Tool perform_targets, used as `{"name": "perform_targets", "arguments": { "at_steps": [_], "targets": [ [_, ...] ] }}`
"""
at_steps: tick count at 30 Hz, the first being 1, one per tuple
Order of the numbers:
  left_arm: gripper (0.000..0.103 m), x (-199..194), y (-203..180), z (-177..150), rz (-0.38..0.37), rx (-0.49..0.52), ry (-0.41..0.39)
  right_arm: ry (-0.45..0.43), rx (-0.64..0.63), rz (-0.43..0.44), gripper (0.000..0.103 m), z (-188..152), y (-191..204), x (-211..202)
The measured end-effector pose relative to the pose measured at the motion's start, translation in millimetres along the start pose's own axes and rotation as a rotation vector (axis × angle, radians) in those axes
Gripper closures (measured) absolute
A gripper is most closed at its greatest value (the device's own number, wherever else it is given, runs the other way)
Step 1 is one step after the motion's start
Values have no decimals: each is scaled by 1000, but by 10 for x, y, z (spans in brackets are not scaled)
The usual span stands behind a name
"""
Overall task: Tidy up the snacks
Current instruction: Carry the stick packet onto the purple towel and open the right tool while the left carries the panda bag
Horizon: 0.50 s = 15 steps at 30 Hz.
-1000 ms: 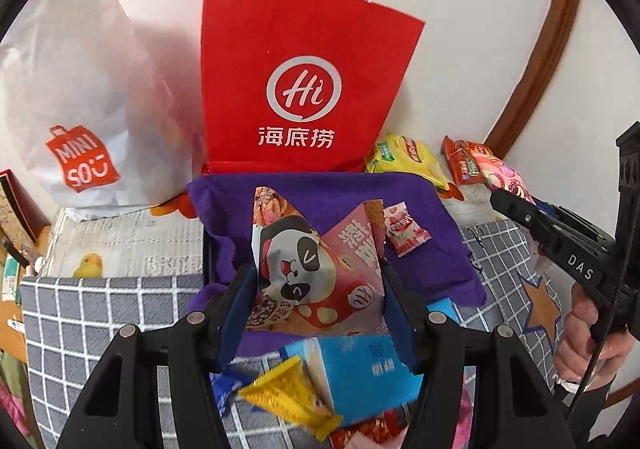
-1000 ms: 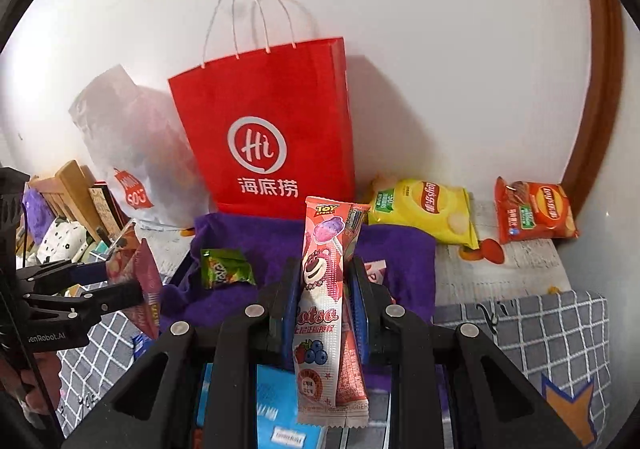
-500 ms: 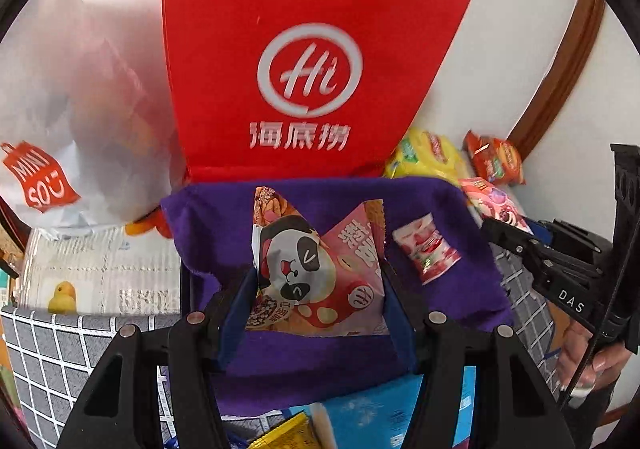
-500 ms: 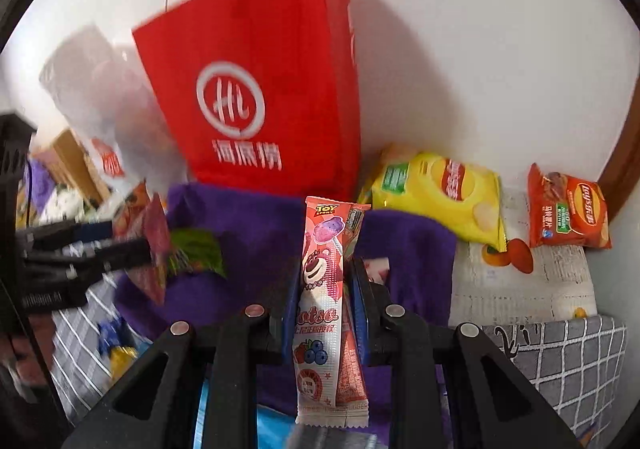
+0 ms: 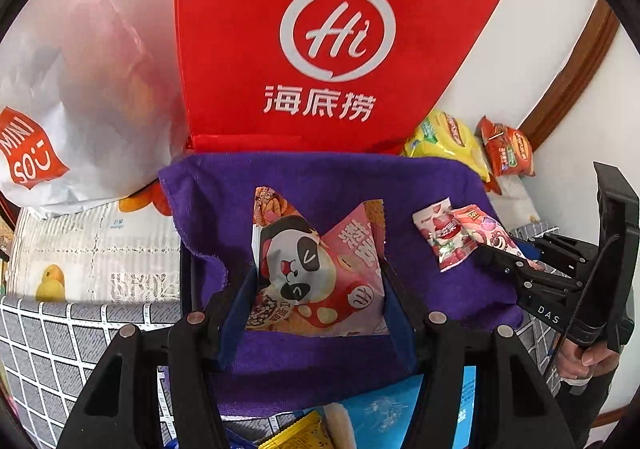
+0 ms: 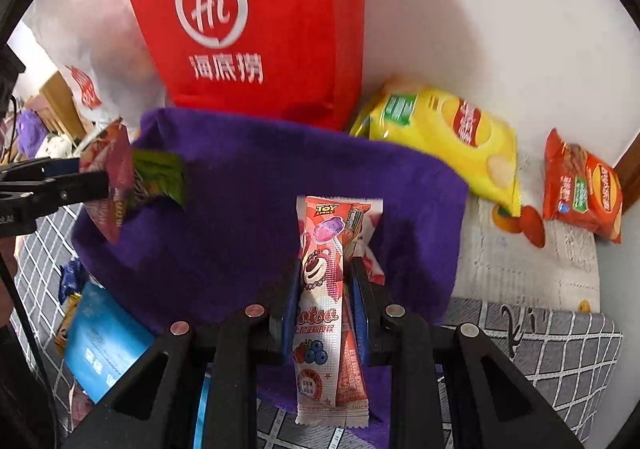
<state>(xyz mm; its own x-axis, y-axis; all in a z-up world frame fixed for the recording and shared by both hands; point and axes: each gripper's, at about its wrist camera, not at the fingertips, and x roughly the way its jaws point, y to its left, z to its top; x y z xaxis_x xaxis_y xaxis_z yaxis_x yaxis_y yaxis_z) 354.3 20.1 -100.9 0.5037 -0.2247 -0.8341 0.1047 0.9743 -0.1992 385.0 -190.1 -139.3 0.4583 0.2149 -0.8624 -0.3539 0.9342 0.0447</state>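
Observation:
My left gripper (image 5: 318, 269) is shut on a pink panda snack bag (image 5: 316, 269) and holds it over a purple cloth-lined box (image 5: 320, 177). It also shows at the left of the right wrist view (image 6: 96, 185) with the bag (image 6: 116, 185). My right gripper (image 6: 325, 273) is shut on a long pink Lotso candy packet (image 6: 320, 289), also over the purple cloth (image 6: 260, 189). In the left wrist view the right gripper (image 5: 496, 261) comes in from the right with the packet (image 5: 488, 227) beside a small strawberry packet (image 5: 442, 237) lying on the cloth.
A red Hi paper bag (image 5: 328, 41) and a white Miniso bag (image 5: 60, 89) stand behind the box. A yellow chip bag (image 6: 444, 137) and an orange chip bag (image 6: 580, 189) lie at the right by the wall. A blue box (image 6: 104, 341) and small snacks lie on the checked cloth in front.
Both grippers have moved forward with their snacks, from in front of the box to over the purple cloth. The red bag looms closer.

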Motion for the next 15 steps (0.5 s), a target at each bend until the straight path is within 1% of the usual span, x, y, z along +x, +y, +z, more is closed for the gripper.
{"name": "perform_targets", "arguments": {
  "at_steps": [6, 8, 12, 15],
  "targets": [
    [44, 118, 51, -23, 12, -23, 48, 33, -20, 27, 79, -34, 28, 76],
    [44, 143, 35, -33, 21, -22, 51, 38, -16, 22, 79, -36, 42, 102],
    [44, 156, 8, -37, 16, -16, 56, 54, -20, 13, 78, -48, 60, 166],
    [44, 194, -1, -30, 9, -17, 73, 55, -27, -5, 78, -45, 80, 207]
  ]
}}
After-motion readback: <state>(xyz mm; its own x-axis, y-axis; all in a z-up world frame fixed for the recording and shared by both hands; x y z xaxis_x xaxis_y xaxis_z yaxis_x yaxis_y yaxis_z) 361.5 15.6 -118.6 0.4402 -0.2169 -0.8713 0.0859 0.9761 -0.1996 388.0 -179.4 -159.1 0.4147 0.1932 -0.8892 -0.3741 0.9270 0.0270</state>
